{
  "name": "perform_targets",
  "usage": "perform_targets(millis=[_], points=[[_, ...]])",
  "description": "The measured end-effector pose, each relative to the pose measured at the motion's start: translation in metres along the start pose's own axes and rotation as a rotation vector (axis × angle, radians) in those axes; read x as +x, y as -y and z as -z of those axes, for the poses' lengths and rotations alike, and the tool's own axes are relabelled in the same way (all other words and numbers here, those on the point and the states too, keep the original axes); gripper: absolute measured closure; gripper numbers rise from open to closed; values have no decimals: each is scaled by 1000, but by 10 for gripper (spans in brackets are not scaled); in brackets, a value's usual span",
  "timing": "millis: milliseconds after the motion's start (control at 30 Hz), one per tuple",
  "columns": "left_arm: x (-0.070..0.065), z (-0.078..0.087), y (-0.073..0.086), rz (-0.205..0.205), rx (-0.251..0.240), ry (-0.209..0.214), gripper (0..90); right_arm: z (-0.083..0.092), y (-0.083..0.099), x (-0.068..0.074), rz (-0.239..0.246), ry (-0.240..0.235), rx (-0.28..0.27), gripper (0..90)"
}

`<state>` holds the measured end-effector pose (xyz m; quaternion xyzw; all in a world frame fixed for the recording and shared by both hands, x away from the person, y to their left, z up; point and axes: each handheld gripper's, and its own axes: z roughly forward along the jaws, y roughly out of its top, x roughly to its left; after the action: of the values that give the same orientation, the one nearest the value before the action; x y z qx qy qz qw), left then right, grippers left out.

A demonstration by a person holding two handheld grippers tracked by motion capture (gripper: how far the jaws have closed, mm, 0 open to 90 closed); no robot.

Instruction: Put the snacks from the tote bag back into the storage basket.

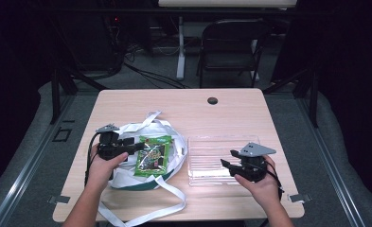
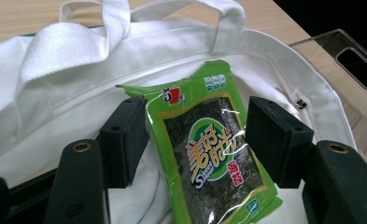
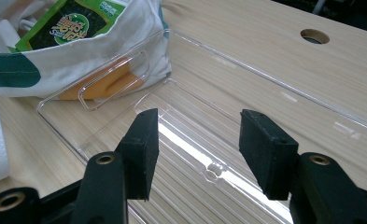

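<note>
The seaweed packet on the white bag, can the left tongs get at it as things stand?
Probably yes. The left tongs are open with a jaw on each side of the seaweed packet, which lies exposed on top of the white bag, nothing covering it.

seaweed packet [image 2: 214,158] lower end cut off (left gripper view), tote bag [image 1: 127,177] strap past bottom edge

My forearms are bare, no sleeves on them. My left gripper [image 1: 135,146] is black, with a small grey plate on top and a black cable looping down beside my wrist. My right gripper [image 1: 227,159] is black too, topped by a grey three-cornered plate. Each jaw ends in a blocky black pad, with brass-coloured screw eyelets behind.
</note>
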<state>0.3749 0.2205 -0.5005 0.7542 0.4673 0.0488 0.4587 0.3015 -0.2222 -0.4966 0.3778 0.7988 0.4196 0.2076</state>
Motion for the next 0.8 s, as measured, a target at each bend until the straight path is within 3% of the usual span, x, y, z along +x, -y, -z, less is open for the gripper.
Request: perform_targets(millis=[367, 500, 533, 800], points=[[1, -14, 1, 50, 74, 16, 366, 3, 1, -2, 1, 10, -4, 472], [1, -18, 1, 50, 91, 18, 360, 4, 1, -2, 1, 12, -2, 470], [1, -21, 1, 71, 97, 28, 355, 6, 1, -2, -1, 17, -6, 469], [8, -26, 1, 102, 134, 5, 343, 11, 2, 0, 0, 27, -17, 464]])
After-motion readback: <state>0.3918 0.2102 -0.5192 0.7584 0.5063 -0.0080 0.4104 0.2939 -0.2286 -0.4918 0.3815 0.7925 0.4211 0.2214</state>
